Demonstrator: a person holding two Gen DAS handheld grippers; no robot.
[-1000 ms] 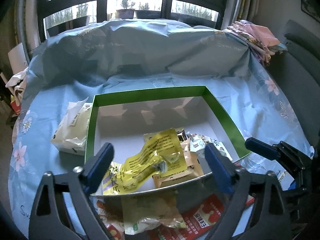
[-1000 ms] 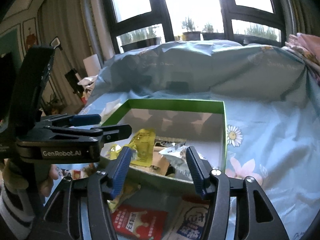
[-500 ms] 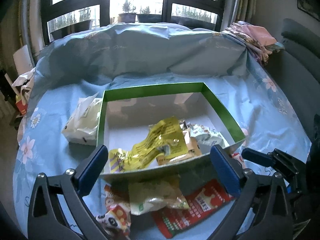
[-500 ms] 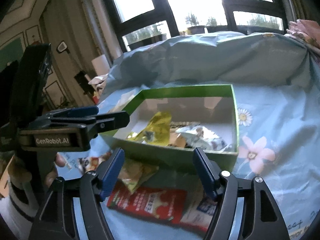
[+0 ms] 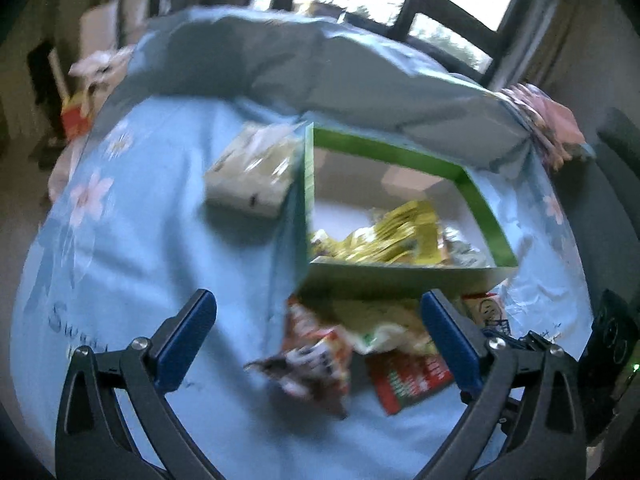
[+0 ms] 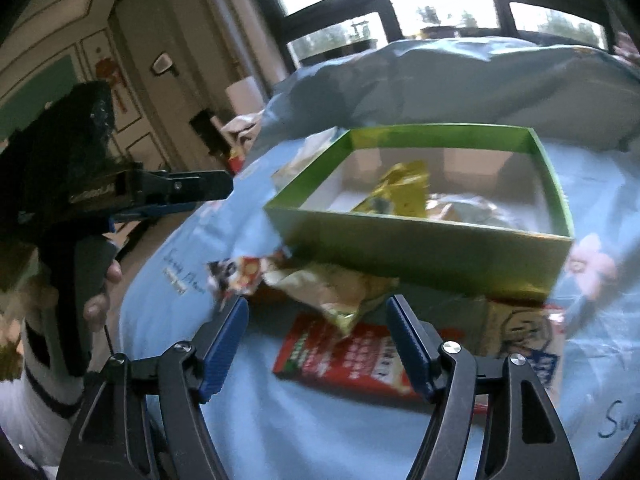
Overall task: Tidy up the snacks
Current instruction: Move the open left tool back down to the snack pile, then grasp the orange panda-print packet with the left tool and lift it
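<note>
I am holding my left black two-finger gripper with blue pads tilted downward, its jaws spread as wide as they go, with nothing pressed between them. My right black gripper with blue pads is pointing down too, jaws apart and empty. My left hand is wrapping the left grip.

Matt cardboard box, glossy foil snack packets, soft printed cloth.

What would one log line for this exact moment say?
left gripper: open, empty | right gripper: open, empty | green box: some snacks inside | red packet: outside, on cloth
</note>
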